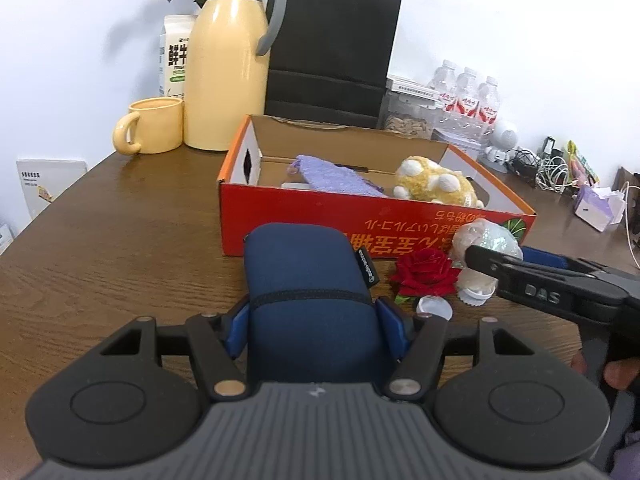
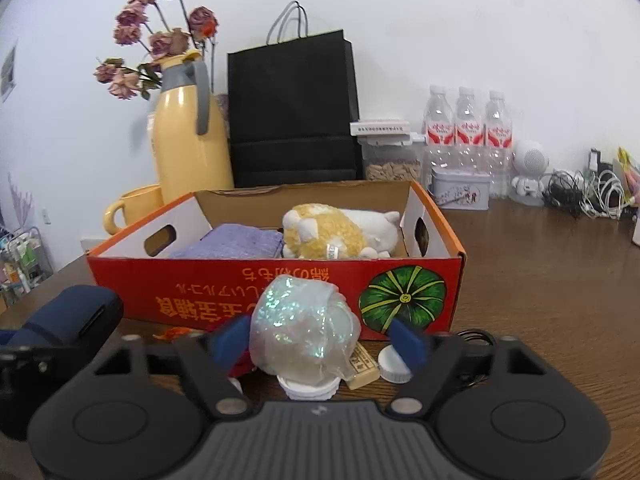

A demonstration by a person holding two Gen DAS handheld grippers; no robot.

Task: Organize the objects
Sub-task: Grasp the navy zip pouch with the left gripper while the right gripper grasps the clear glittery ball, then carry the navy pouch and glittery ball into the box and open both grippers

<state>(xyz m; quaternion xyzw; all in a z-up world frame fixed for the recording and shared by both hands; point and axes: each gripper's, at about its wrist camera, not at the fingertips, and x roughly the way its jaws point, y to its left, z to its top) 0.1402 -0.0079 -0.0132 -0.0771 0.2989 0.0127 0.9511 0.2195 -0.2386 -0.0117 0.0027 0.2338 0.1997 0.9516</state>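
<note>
Navy pouch [image 1: 308, 300] sits clamped in the left tongs [image 1: 313, 320]; only the right view shows right tongs [image 2: 324, 340] loosely straddling an iridescent bottle [image 2: 304, 332].

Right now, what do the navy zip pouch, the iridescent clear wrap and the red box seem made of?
Navy zip pouch: looks like matte soft fabric, perhaps neoprene; stitched seam, side tag. Iridescent clear wrap: likely thin plastic film; glossy, crinkled, rainbow glints. Red box: printed cardboard; brown inner walls, cut handle holes.
</note>
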